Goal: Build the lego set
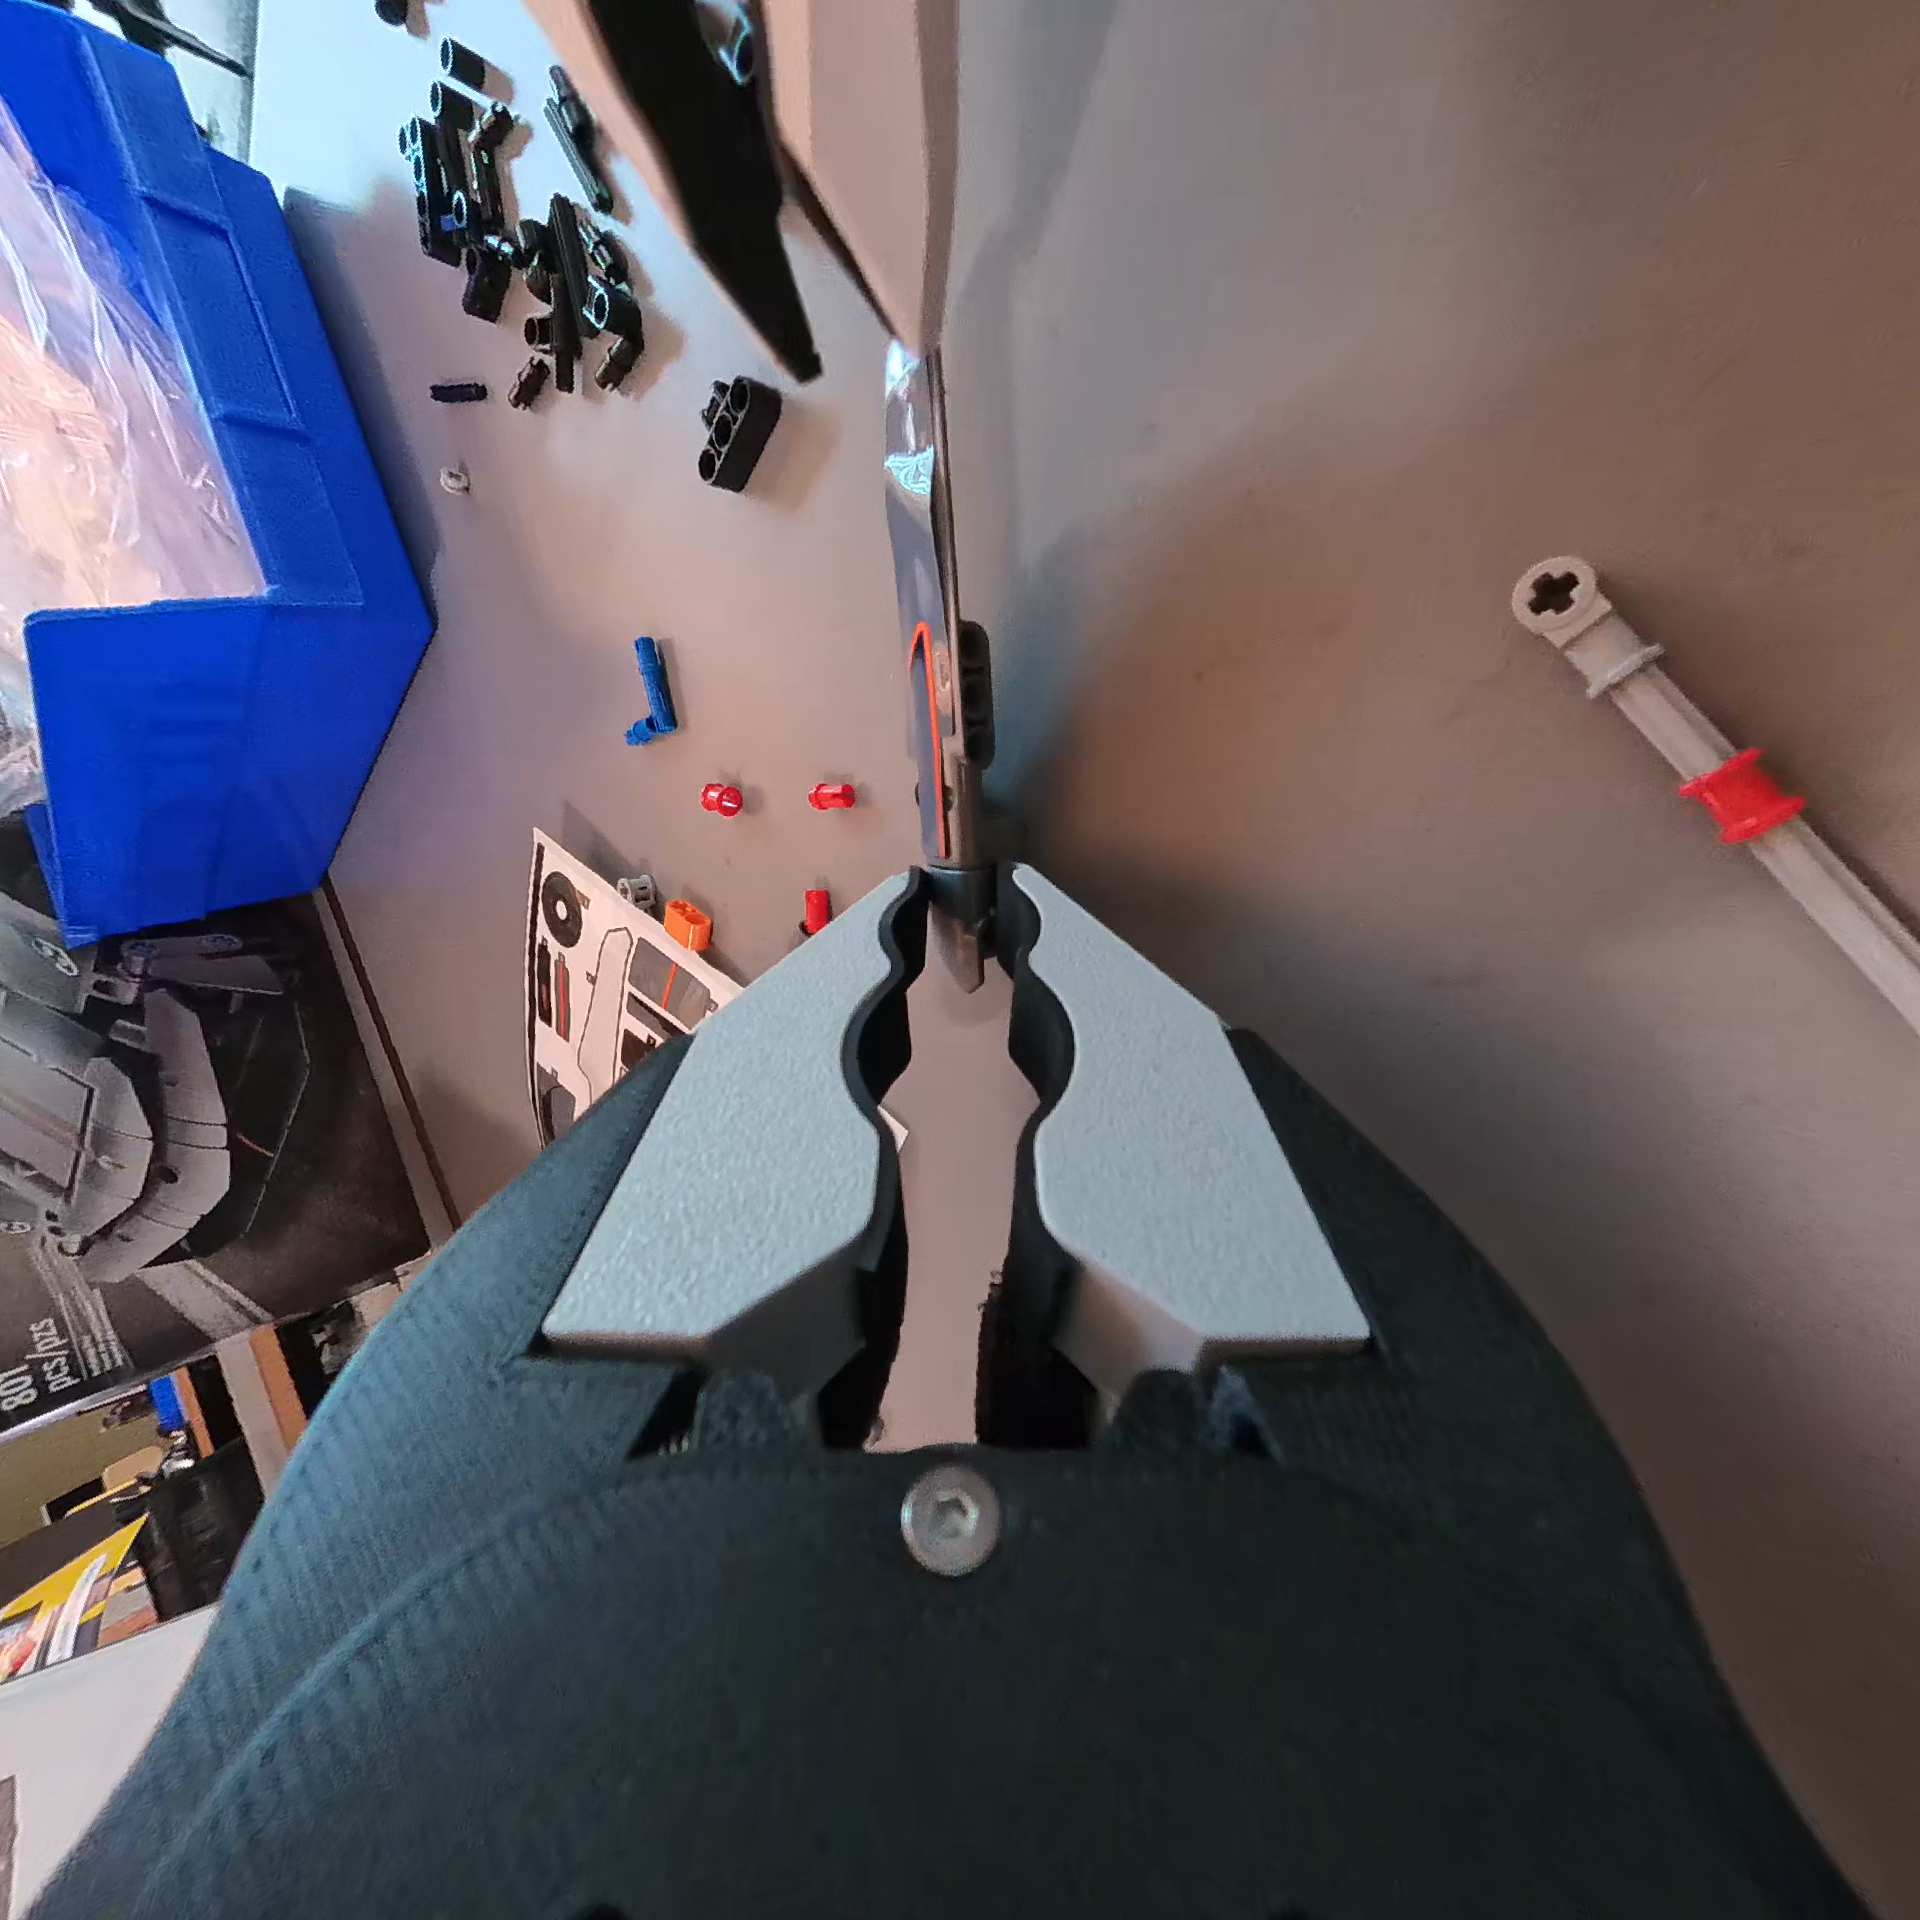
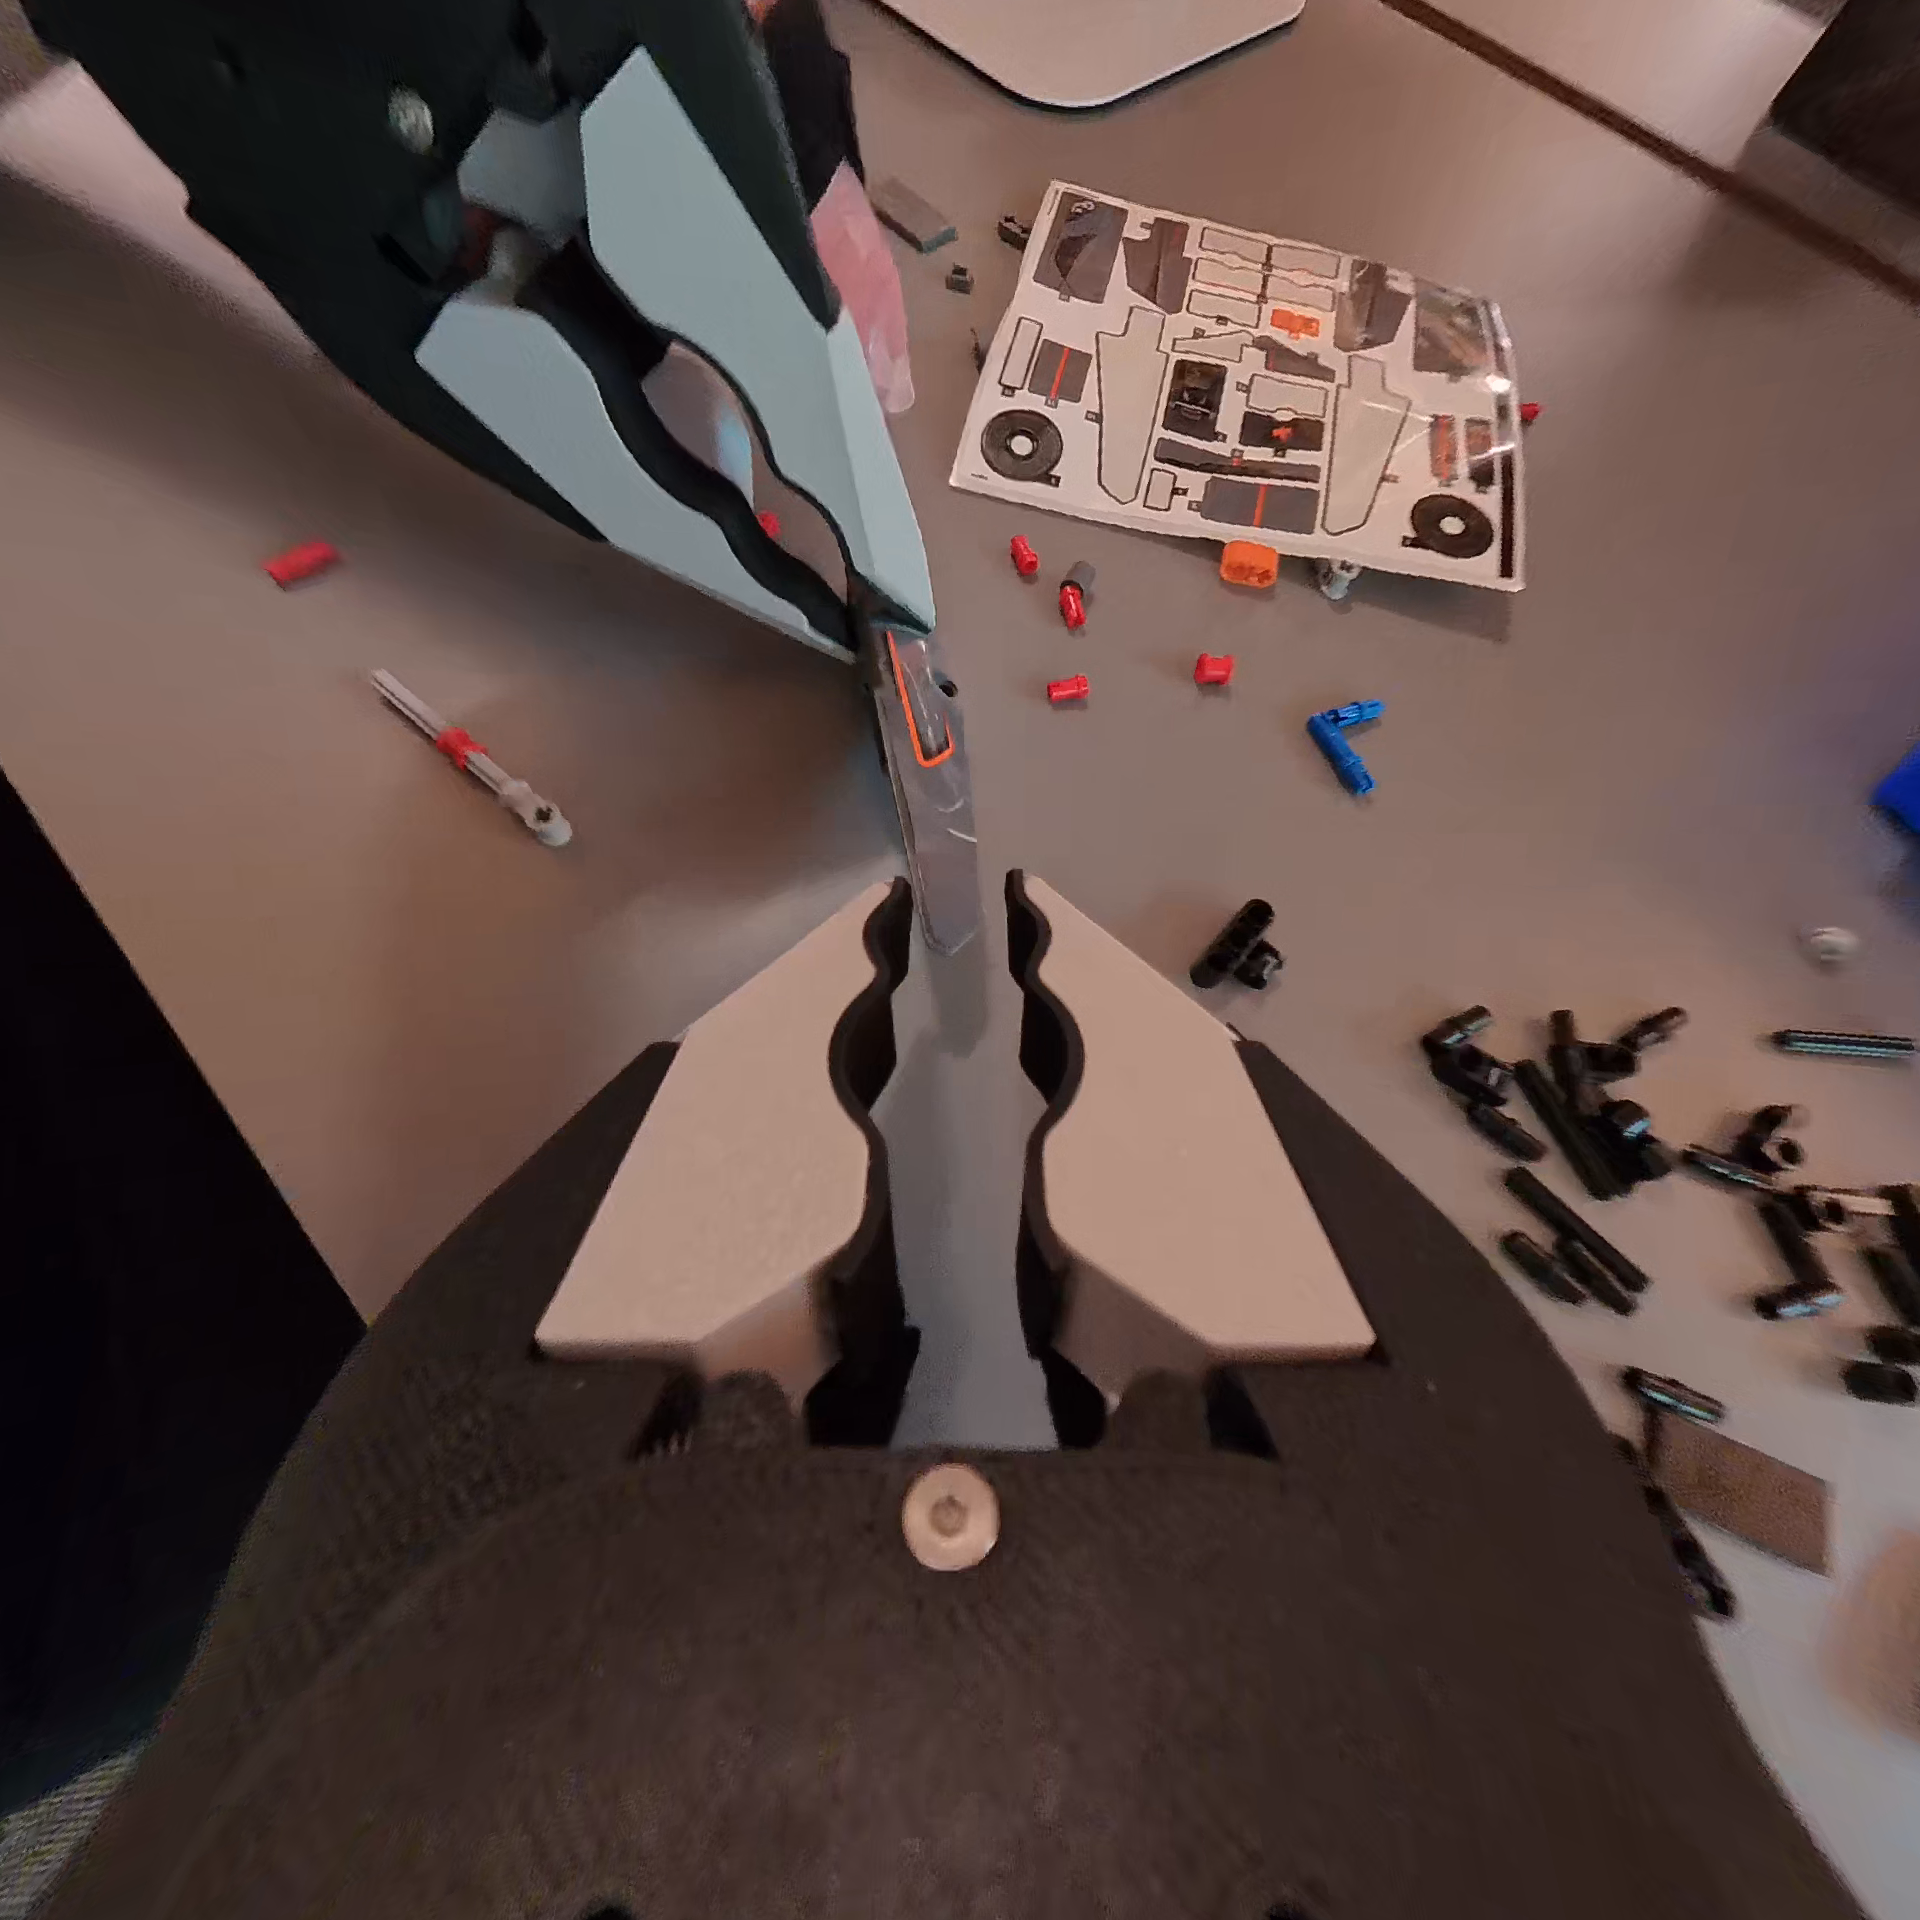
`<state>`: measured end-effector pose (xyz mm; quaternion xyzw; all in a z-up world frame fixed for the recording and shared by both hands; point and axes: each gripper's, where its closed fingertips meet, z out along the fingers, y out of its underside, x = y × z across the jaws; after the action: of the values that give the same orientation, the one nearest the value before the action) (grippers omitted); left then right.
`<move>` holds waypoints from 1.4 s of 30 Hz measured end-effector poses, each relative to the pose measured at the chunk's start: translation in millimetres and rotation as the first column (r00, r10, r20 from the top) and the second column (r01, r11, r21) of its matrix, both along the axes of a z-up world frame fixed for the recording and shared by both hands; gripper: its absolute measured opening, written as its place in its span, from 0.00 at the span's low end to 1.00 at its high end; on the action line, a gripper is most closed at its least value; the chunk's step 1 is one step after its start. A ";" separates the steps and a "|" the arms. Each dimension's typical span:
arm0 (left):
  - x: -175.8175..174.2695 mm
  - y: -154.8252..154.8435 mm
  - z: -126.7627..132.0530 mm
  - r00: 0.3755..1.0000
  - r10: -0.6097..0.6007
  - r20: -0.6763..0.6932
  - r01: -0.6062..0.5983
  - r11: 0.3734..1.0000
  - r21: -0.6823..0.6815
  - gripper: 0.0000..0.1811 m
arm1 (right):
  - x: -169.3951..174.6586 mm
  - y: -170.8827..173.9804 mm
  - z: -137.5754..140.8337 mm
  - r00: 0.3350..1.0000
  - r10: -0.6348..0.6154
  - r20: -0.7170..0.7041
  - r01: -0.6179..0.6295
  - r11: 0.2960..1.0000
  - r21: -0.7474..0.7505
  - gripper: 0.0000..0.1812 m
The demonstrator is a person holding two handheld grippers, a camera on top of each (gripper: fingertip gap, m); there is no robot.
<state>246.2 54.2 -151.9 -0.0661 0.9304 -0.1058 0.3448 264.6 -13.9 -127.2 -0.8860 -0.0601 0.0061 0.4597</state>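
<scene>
Grey tabletop (image 1: pixel 1351 416), left wrist view: my left gripper (image 1: pixel 961 894) pinches one end of a thin grey stickered panel piece (image 1: pixel 925 623). Right wrist view: my right gripper (image 2: pixel 956 894), fingers narrowly apart, straddles its free tip; I should close squarely.

Each hand-held gripper has a broad black body with a fine ribbed, layered texture, widening toward the camera. The left hand-held gripper (image 1: pixel 961 914) and the right hand-held gripper (image 2: pixel 958 904) carry two pale grey, grainy wedge-shaped fingers (image 1: pixel 769 1143) edged inside with wavy black pads (image 2: pixel 868 1029). A silver hex-socket screw (image 1: pixel 949 1524) sits centred below the fingers on each.
</scene>
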 end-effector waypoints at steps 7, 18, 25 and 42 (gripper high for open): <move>-0.3 0.3 -0.2 0.999 -0.008 0.031 0.007 0.999 0.046 0.05 | 3.5 10.5 -6.9 0.952 0.043 -0.302 -0.058 0.998 -0.039 0.14; -2.2 -0.2 0.0 0.991 -0.024 0.130 0.010 0.994 0.105 0.05 | -5.3 10.3 -14.2 0.942 0.062 -0.331 -0.092 0.993 -0.077 0.11; -3.3 -0.5 0.4 0.971 -0.051 0.231 0.011 0.985 0.174 0.05 | -6.3 11.1 -17.8 0.940 0.033 -0.339 -0.073 0.992 -0.104 0.12; -4.6 0.2 1.0 0.927 -0.119 0.356 0.020 0.963 0.269 0.04 | -15.9 15.1 -24.0 0.932 0.037 -0.361 -0.098 0.984 -0.152 0.11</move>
<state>241.6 54.5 -150.8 0.0342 0.8565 -0.0056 0.5150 248.7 1.2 -151.1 -0.9029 -0.0054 0.1878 0.3866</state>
